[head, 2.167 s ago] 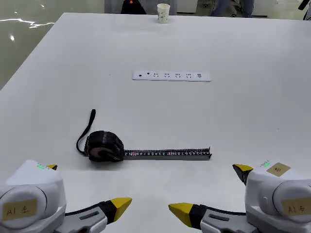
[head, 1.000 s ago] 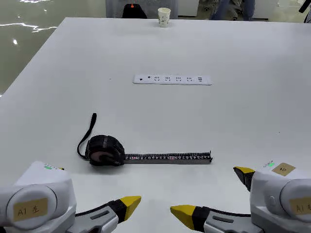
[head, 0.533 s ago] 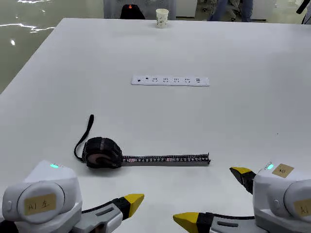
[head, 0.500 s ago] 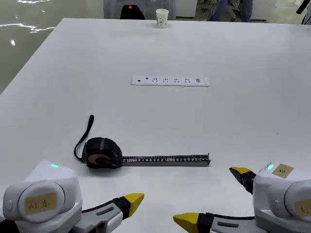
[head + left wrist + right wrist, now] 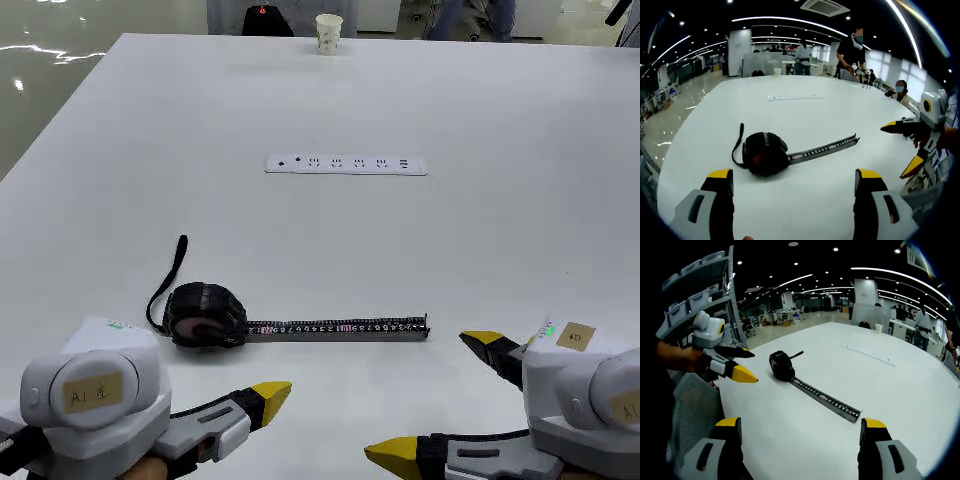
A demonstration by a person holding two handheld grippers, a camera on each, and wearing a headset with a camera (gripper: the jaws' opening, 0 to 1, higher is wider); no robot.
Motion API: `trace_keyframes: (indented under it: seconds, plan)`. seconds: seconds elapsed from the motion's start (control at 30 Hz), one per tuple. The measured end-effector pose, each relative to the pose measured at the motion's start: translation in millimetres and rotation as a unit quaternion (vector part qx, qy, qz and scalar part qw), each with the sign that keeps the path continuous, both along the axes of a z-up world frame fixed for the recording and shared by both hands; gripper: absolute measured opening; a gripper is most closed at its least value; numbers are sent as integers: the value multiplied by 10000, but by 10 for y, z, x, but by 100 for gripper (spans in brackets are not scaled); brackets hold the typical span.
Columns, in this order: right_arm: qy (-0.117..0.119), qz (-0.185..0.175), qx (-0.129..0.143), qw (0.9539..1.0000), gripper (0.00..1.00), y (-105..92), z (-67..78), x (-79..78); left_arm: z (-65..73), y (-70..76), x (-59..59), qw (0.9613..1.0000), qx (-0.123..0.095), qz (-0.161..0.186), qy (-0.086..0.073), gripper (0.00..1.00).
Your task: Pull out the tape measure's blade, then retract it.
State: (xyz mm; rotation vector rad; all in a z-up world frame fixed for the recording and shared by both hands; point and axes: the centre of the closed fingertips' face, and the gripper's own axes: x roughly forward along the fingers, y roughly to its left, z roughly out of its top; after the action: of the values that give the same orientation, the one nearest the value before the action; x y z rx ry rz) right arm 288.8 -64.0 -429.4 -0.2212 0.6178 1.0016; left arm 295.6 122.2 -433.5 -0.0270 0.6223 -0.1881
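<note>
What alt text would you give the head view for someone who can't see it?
A black tape measure lies on a white table, its blade pulled out to the right. The left tool and right tool hover open near the viewer, touching nothing. A white power strip and paper cup sit farther back.

- The tape measure [image 5: 205,315] lies on the desk [image 5: 500,200], front left.
- Its blade [image 5: 340,327] runs rightward, flat on the desk.
- The power strip [image 5: 345,164] lies behind it, well apart; the paper cup [image 5: 328,32] stands at the far edge.
- The left tongs [image 5: 794,175] and right tongs [image 5: 432,395] hang in front, apart from both.
</note>
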Motion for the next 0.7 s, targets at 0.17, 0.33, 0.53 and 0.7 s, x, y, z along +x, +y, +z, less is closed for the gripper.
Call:
trace_keyframes:
  seconds: [0.17, 0.33, 0.53, 0.7]
  plan:
    - [9, 176, -47, 9998, 95, -16, -28, 60, -9, 8, 78, 10000, -2, 17, -13, 99]
    - [4, 381, -159, 9991, 94, -33, -76, 103, -32, 12, 139, 10000, -38, 51, -8, 99]
    - [27, 647, -304, 9974, 93, -62, -150, 170, -75, 22, 230, 10000, -29, 65, 0, 99]
    - [15, 785, -376, 9962, 91, -92, -195, 250, -82, 45, 307, 9999, -33, 97, -28, 99]
